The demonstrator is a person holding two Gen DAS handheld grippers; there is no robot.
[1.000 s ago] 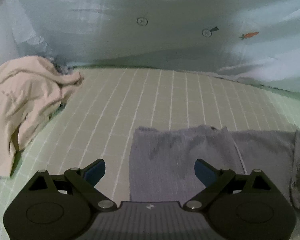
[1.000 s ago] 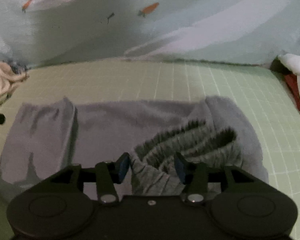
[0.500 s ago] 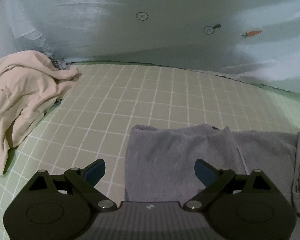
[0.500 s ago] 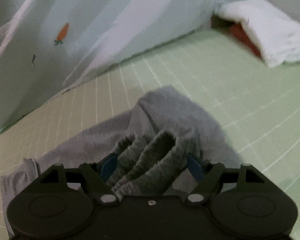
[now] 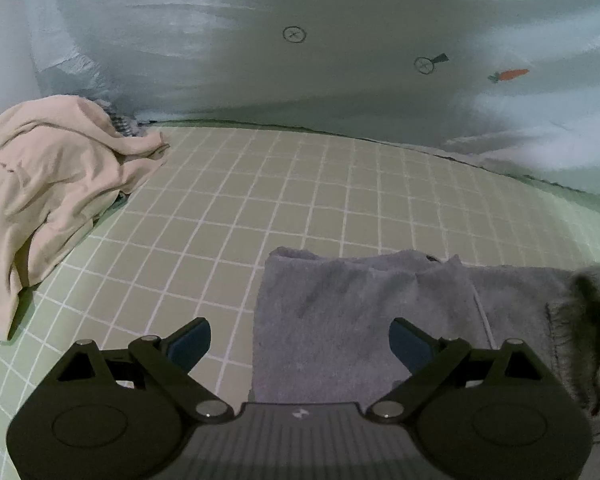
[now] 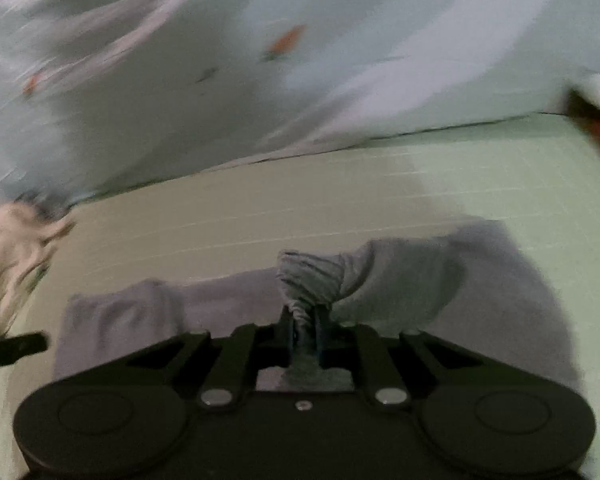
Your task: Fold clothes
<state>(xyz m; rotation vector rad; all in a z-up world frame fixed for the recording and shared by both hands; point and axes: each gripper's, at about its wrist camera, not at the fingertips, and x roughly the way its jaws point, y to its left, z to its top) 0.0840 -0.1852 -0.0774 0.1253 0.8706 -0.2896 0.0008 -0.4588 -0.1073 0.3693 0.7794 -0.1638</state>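
Pale blue sheet (image 5: 340,92) with small carrot prints hangs as backdrop across both views. Below it, a green mat (image 5: 284,200) with a white grid; the surface under it cannot be told.

Grey garment (image 5: 352,320), fleecy, lies flat on the mat, long side running left to right. In the left wrist view its near left part sits directly ahead of and between the fingers of the left hand-held gripper (image 5: 300,340); the left edge of the cloth falls inside the gap, nearer the left finger. Jaws stand wide apart, pads clear of the fabric, nothing held.

Right hand-held gripper (image 6: 303,330) has its jaws nearly together, pinching a bunched ribbed band of the grey garment (image 6: 460,280). The cloth rises from the pinch in a gathered ridge, the rest spread out to either side on the mat. This view is blurred by motion.

Cream cloth (image 5: 48,184) lies crumpled at the far left edge of the mat, well apart from the grey garment.

Against the earlier frames: the right jaws have just been closing, with the ribbed band between them; half a second ago they stood wide around it. Left hand-held gripper and the cream cloth look unchanged.
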